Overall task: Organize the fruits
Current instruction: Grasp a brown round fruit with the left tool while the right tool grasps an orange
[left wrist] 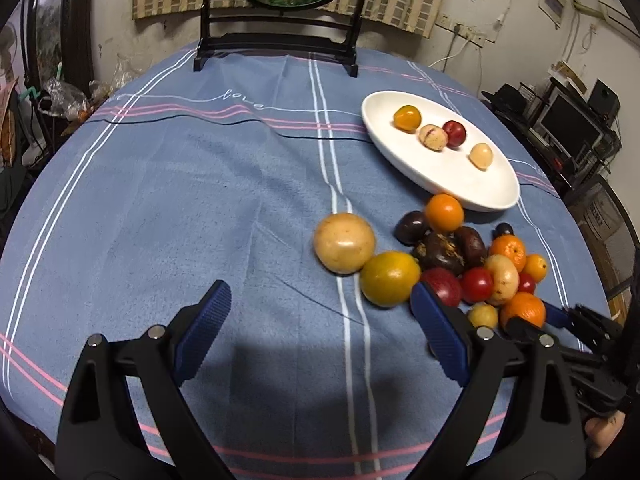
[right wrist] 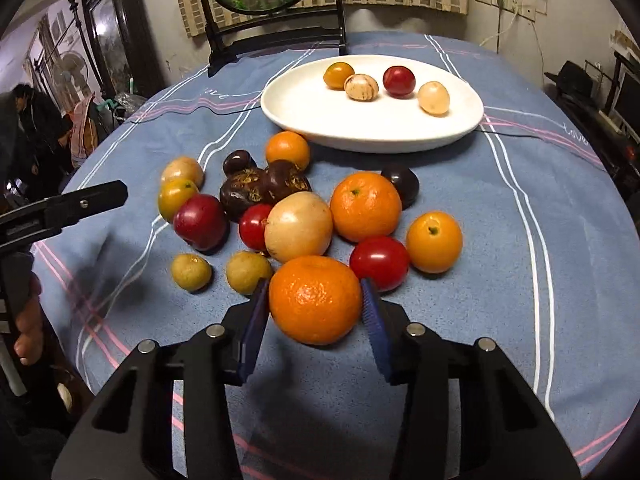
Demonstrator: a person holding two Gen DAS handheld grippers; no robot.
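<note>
The right gripper [right wrist: 316, 304] is pinching the nearest mandarin [right wrist: 315, 299] in the bench's fruit pile at its widest girth — light, soft-skinned, squashable; the left gripper's [left wrist: 320, 320] fingers are gaping, empty.

The word "love" is stitched in white cursive on the blue striped tablecloth [left wrist: 200, 184], along a thin white line near the table's far edge in the left wrist view. The right wrist view shows the same word twice on the cloth, once left of the white plate [right wrist: 372, 136] and once toward the table's right edge. Papers on the wall [left wrist: 500, 4] are too small to read.
</note>
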